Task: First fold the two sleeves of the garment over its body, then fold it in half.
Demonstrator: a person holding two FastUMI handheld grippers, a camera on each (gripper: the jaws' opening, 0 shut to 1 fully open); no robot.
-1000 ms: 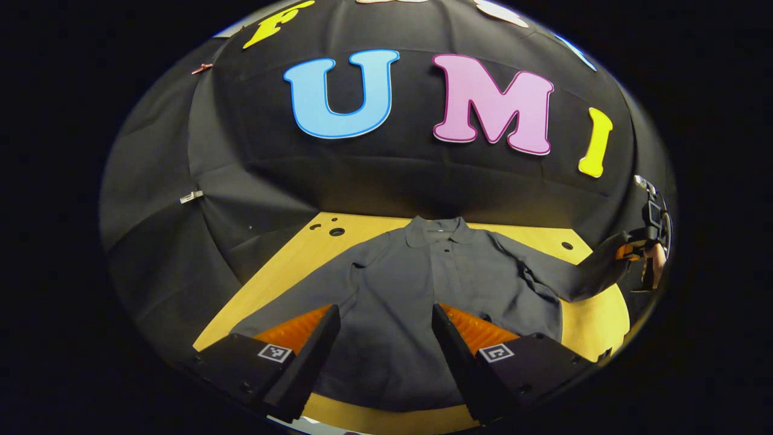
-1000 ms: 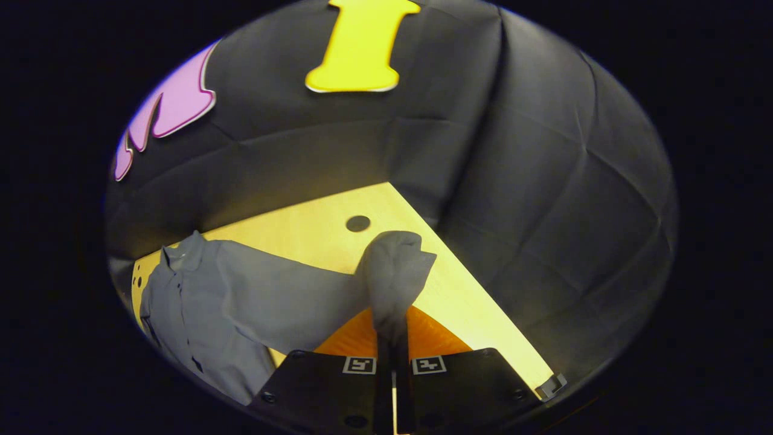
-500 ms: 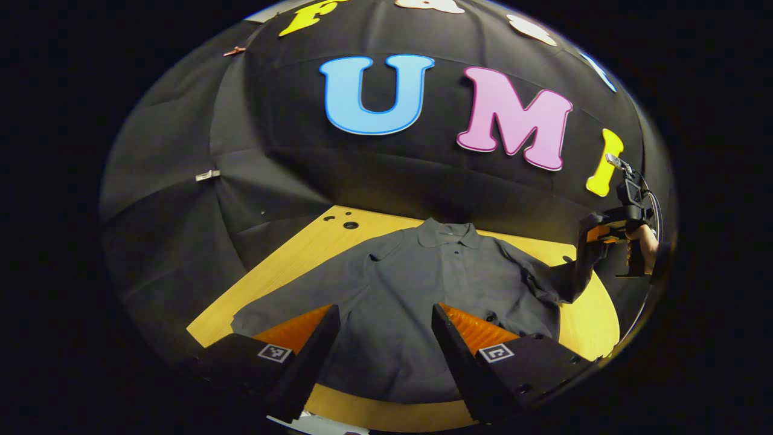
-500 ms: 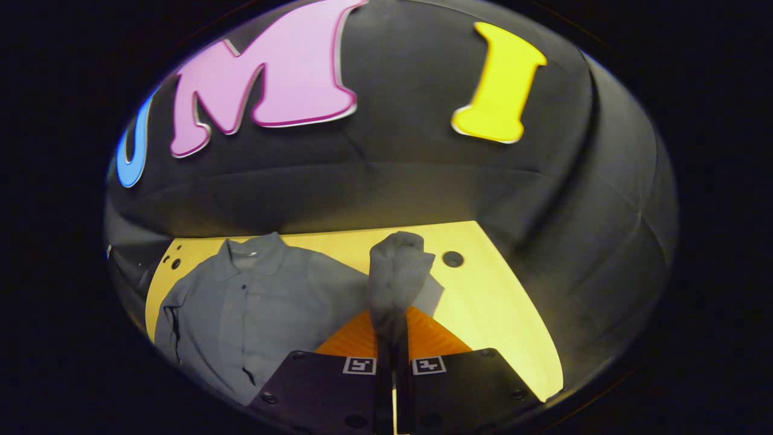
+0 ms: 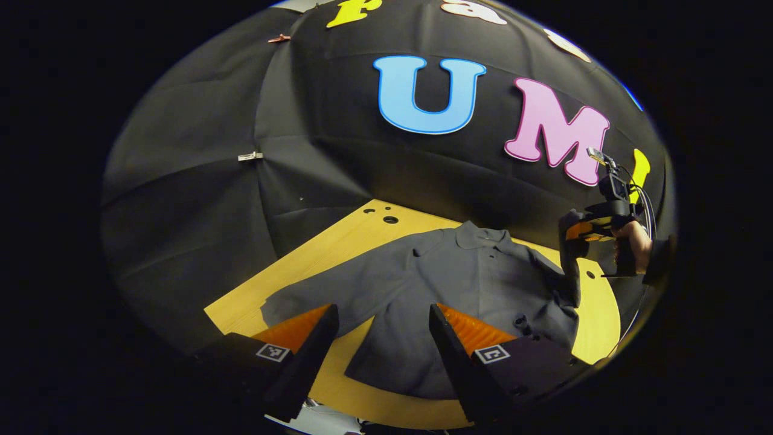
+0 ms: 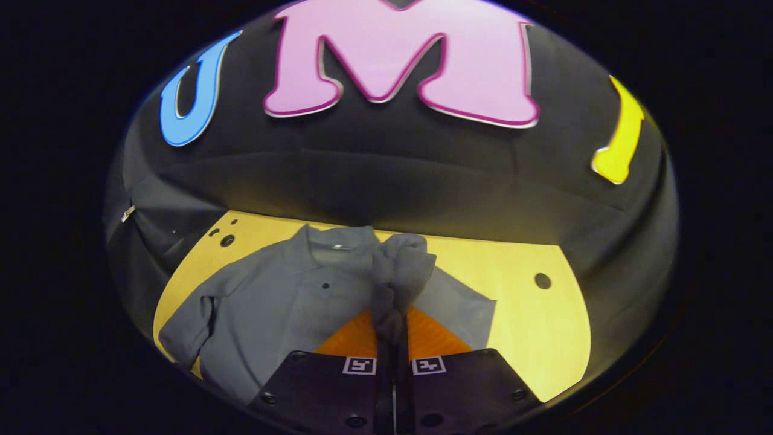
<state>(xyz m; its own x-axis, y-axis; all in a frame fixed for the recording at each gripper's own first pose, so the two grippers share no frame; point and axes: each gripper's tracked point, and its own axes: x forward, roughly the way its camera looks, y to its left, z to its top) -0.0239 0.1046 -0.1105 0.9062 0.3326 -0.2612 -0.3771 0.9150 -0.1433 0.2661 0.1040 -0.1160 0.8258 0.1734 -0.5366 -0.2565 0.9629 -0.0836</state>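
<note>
Right tongs (image 6: pixel 391 356) clenched on the cuff of the right sleeve (image 6: pixel 398 272), lifted above the grey garment (image 5: pixel 435 302), which lies collar-away on the yellow tabletop (image 5: pixel 314 260). Left tongs (image 5: pixel 380 344) released, hovering w/ nothing between them near the hem. Farther off, the left sleeve (image 5: pixel 314 299) lies flat, unfolded. Risk, as I judge it: thin cuff slips from the pinch, or the pull drags the body & bunches it, since nothing pins the shirt.

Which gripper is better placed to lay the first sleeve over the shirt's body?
Right. The right gripper is shut on the lifted sleeve, above the shirt. The left gripper is open, holding nothing.
</note>
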